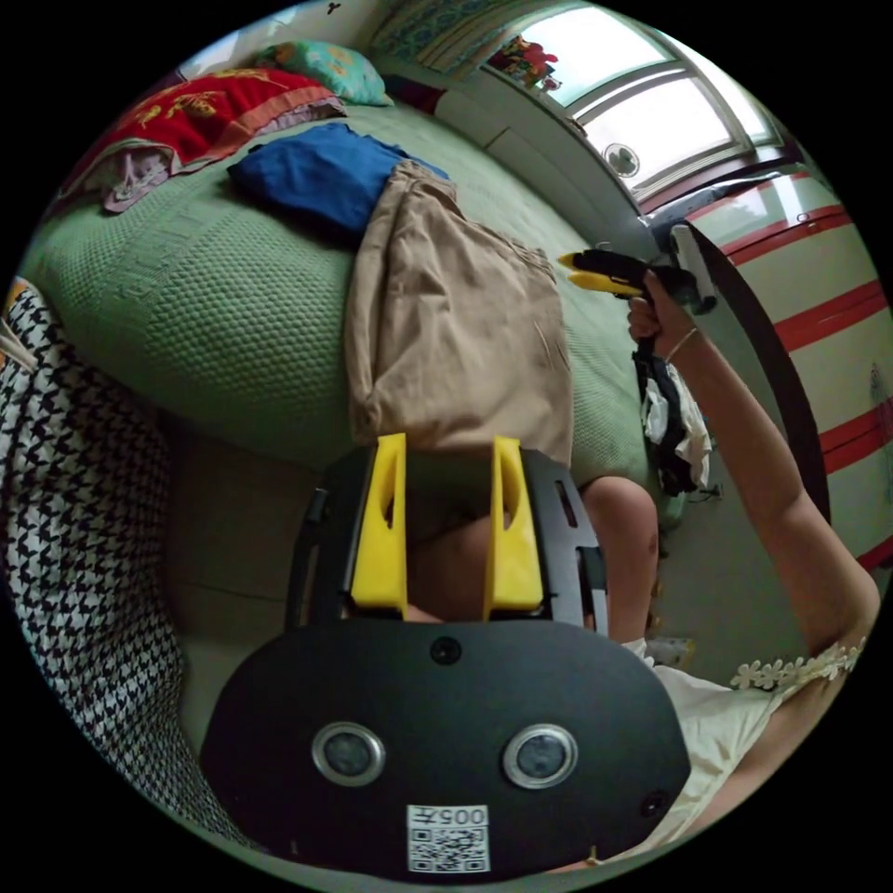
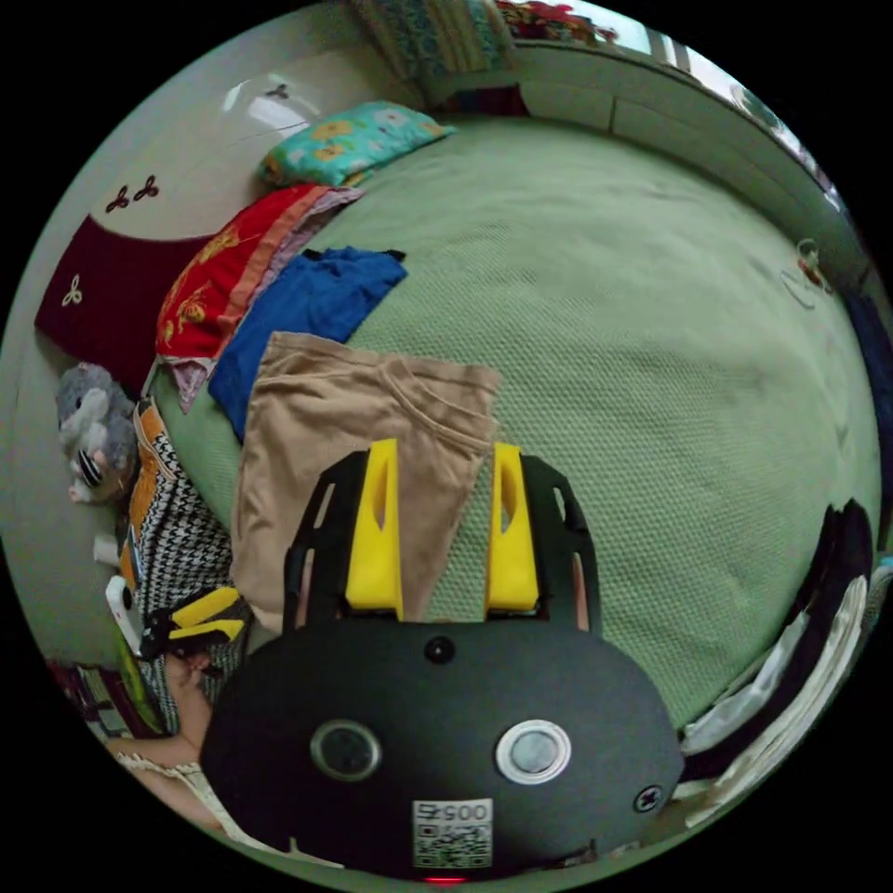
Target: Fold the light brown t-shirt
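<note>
The light brown t-shirt (image 1: 456, 326) lies folded lengthwise on the green bedspread (image 1: 214, 298), one end hanging a little over the bed's edge; in the right gripper view the t-shirt (image 2: 344, 437) lies just beyond my right jaws. My left gripper (image 1: 447, 451) is open, held off the bed's edge just short of the shirt's hanging end, with nothing between its jaws. My right gripper (image 2: 443, 456) is open above the shirt's side and the bedspread, holding nothing. The right gripper (image 1: 595, 270) also shows in the left gripper view, raised in a hand beyond the shirt.
A blue garment (image 1: 316, 172) lies by the shirt's far end, with a red patterned cloth (image 1: 200, 112) and a floral pillow (image 2: 344, 139) behind. A houndstooth fabric (image 1: 84, 549) hangs at the bed's side. Black and white clothes (image 2: 819, 633) lie at the bed's edge.
</note>
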Demonstrator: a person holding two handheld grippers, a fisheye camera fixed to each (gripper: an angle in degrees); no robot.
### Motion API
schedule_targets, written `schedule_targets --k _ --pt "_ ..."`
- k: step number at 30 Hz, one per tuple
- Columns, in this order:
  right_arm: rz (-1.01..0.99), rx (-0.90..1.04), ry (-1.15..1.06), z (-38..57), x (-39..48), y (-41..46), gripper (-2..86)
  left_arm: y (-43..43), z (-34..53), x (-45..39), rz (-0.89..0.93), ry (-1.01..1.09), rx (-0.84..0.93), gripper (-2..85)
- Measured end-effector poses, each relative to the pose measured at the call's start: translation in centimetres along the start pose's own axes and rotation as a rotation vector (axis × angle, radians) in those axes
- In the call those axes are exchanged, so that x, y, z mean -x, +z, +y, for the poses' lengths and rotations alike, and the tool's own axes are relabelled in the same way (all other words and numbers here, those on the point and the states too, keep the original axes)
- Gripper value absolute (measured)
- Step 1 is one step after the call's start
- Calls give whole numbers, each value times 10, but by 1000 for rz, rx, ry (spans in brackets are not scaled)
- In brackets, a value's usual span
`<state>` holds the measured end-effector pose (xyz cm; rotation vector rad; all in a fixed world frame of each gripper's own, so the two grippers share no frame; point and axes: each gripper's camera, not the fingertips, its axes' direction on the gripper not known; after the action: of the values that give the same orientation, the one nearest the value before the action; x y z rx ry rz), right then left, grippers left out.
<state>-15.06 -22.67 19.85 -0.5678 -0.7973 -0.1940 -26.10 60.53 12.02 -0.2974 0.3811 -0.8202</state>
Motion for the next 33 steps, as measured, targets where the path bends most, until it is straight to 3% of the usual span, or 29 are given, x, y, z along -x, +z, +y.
schedule_targets --k 4,8,12,17,21,25,30,33 --pt "-115 68 70 6 -5 34 98 -1 -7 -4 -33 -2 -7 122" --pt "-95 100 74 12 -1 29 -1 -5 -17 -14 -38 8 -39 111" --pt "-125 85 91 20 -23 -1 -12 0 -35 -42 -53 75 -69 114" --pt "120 -1 139 27 -68 -52 -2 30 -71 -74 -3 158 -59 115" --pt "130 -123 280 48 -92 -91 28 58 -115 -101 0 213 -37 116" --pt "-11 -247 51 128 -33 -126 38 68 -161 -120 -63 225 -43 143" --pt "71 -299 -172 267 69 -116 66 94 -178 -116 -137 206 -13 168" --pt "239 -231 -222 310 112 -91 87 121 -172 -102 -129 167 46 158"
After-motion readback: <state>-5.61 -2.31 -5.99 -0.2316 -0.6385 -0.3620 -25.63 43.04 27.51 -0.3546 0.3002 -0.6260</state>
